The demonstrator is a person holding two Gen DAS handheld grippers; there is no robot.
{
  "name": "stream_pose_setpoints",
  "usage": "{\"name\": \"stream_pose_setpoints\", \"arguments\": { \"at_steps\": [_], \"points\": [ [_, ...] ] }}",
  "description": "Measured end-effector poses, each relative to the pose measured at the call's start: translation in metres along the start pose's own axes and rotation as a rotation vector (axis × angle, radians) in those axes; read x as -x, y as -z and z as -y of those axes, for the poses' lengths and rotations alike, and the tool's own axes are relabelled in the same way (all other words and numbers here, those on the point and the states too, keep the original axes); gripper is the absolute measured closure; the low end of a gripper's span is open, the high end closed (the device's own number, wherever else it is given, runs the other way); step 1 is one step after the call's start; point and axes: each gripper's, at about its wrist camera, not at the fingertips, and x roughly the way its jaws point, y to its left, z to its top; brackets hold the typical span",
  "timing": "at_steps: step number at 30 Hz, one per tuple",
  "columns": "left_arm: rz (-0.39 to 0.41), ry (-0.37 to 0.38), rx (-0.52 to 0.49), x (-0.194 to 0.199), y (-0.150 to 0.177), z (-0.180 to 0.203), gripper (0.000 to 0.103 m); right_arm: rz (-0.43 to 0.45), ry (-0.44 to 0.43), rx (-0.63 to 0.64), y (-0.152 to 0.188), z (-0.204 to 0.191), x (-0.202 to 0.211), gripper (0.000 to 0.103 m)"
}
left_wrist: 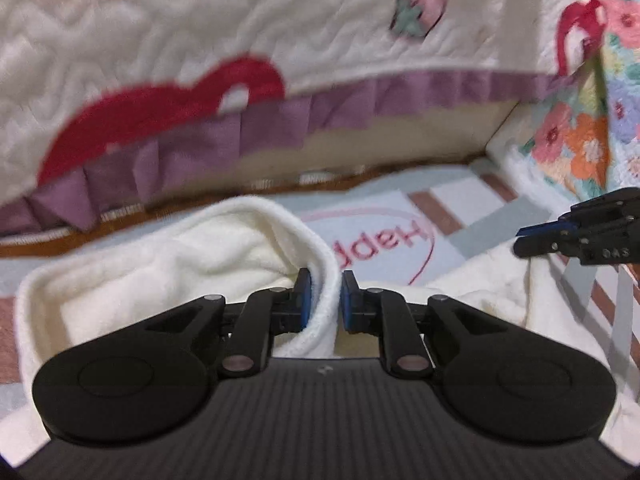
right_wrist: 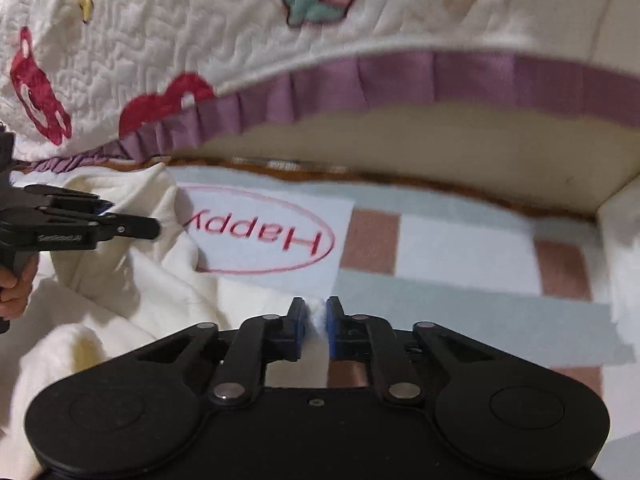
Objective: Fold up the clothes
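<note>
A cream knit garment (left_wrist: 168,264) lies bunched on a checked mat (left_wrist: 384,216) printed with "Happy". My left gripper (left_wrist: 325,300) is shut on a thick ribbed fold of the cream garment, which stands up between its blue pads. In the right wrist view the same garment (right_wrist: 132,288) spreads over the left of the mat (right_wrist: 460,264). My right gripper (right_wrist: 316,316) is shut on a thin white edge of it, low over the mat. Each gripper shows in the other's view: the right gripper (left_wrist: 532,236) at the right edge, the left gripper (right_wrist: 132,224) at the left with a hand (right_wrist: 16,292) on its grip.
A quilted cream bedcover (left_wrist: 200,32) with a purple frill (left_wrist: 280,120) and strawberry patches hangs just behind the mat. A floral cloth (left_wrist: 592,120) hangs at the right. A brown strip of floor (right_wrist: 360,172) runs between the mat and the bed base.
</note>
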Motion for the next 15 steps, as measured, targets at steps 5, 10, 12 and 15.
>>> {"name": "stream_pose_setpoints", "arguments": {
  "at_steps": [5,10,12,15],
  "points": [
    [0.107,-0.007,0.085,0.025,-0.004,-0.014,0.096,0.116,0.041,-0.019,0.007,0.008,0.016,0.101],
    [0.076,-0.011,0.128,0.015,-0.005,-0.021,0.098,0.208,0.132,-0.058,0.011,0.023,0.024,0.103],
    [0.063,-0.012,0.145,0.012,-0.005,-0.024,0.098,0.222,0.13,-0.123,0.01,0.04,0.023,0.103],
    [0.045,-0.014,0.171,0.006,-0.005,-0.028,0.098,0.174,0.022,-0.148,0.005,0.053,0.014,0.102]
  ]
}}
